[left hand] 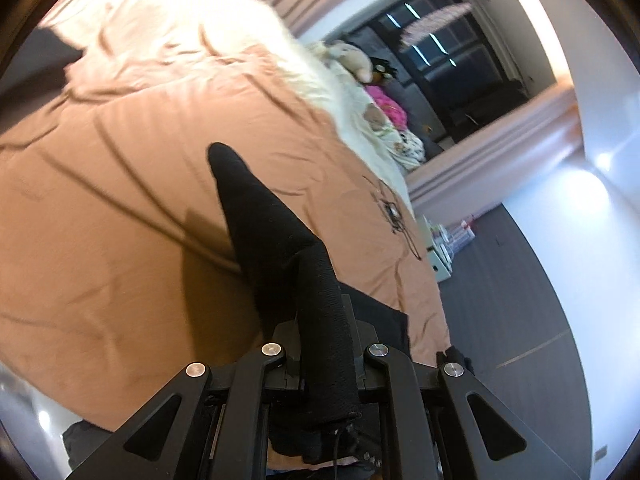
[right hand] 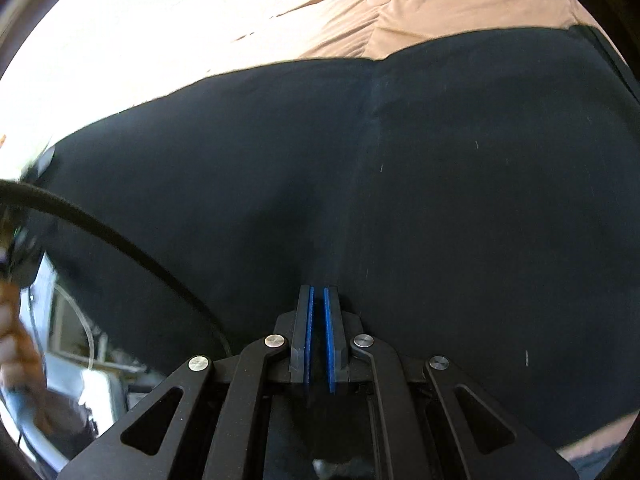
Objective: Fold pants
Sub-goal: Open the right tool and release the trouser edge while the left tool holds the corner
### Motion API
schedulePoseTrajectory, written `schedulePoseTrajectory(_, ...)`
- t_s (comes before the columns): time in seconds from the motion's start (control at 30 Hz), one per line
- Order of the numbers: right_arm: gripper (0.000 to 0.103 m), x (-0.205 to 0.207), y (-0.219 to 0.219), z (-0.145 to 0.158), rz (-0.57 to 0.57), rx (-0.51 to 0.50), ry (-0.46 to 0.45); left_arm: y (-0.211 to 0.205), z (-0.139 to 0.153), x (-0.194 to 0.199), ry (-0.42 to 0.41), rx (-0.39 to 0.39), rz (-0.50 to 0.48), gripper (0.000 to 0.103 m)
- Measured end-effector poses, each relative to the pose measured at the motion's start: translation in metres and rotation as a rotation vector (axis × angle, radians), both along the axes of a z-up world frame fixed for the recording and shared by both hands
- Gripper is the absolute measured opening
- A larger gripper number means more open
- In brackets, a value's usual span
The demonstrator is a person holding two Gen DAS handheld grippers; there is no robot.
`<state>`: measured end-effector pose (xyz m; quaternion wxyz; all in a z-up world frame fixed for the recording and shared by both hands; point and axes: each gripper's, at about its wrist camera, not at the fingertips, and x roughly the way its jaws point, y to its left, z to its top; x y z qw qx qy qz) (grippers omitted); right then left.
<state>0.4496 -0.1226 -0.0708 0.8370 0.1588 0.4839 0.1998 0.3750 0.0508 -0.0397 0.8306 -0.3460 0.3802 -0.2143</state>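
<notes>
Pants [right hand: 400, 200], black, lie across the bed and fill most of your right wrist view, with a seam running up the cloth just right of the middle. Their far edge meets the tan cover [right hand: 440, 4], which shows in a strip along the top. Your right tongs [right hand: 319, 292] sit pressed nearly together at the near edge of the cloth, the blue pads [right hand: 308, 332] with only a thin gap; dark cloth lies right at the tips, but you cannot tell from this view whether any of it is nipped between them. A black cable [right hand: 120, 236] arcs across the left of that view.

In your left wrist view, your left tongs [left hand: 324, 300] are pinching a bunched fold of the pants [left hand: 260, 220]. The cloth hides the tips, spills back over the frame, and stretches forward in a taut black band that narrows to a point above the cover [left hand: 100, 200]. Its shadow falls on the cover to the left of the band. More black cloth shows on the bed just right of the tongs.

Farther out, a white fluffy blanket [left hand: 320, 76] runs along the far side of the bed, with a plush toy [left hand: 352, 58] and something pink [left hand: 390, 106] beyond it. A dark window [left hand: 452, 48] and grey floor [left hand: 512, 280] take up the right side.
</notes>
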Motion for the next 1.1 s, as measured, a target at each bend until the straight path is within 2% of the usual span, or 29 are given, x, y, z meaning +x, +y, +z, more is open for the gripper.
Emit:
schedulePoseTrajectory(0.17, 0.002, -0.024, -0.036, 0.021, 0.006, 0.069, -0.062, -0.036, 0.025, 0.004, -0.044, 0.032, -0.071, 0.012)
schedulePoseTrajectory(0.27, 0.003, -0.041, -0.067, 0.031, -0.023, 0.067, -0.109, -0.057, 0.034, 0.005, -0.063, 0.044, -0.115, 0.012)
schedulePoseTrajectory(0.33, 0.011, -0.048, -0.086, 0.036, -0.041, 0.089, -0.13, -0.074, 0.039, 0.006, -0.074, 0.052, -0.147, 0.012)
schedulePoseTrajectory(0.37, 0.028, -0.051, -0.099, 0.038, -0.057, 0.104, -0.141, -0.08, 0.042, 0.007, -0.078, 0.057, -0.157, 0.012)
schedulePoseTrajectory(0.4, 0.052, -0.056, -0.112, 0.039, -0.074, 0.117, -0.155, -0.088, 0.044, 0.008, -0.081, 0.062, -0.173, 0.012)
schedulePoseTrajectory(0.47, 0.07, -0.066, -0.131, 0.043, -0.101, 0.133, -0.185, -0.105, 0.048, 0.008, -0.091, 0.075, -0.212, 0.012)
schedulePoseTrajectory(0.7, 0.07, -0.094, -0.2, 0.041, -0.194, 0.198, -0.222, -0.156, 0.052, -0.001, -0.108, 0.12, -0.309, 0.012)
schedulePoseTrajectory(1.0, 0.07, -0.134, -0.247, 0.032, -0.33, 0.245, -0.234, -0.22, 0.038, -0.004, -0.08, 0.15, -0.42, 0.012)
schedulePoseTrajectory(1.1, 0.071, -0.152, -0.249, 0.023, -0.367, 0.253, -0.23, -0.242, 0.029, -0.005, -0.067, 0.153, -0.458, 0.012)
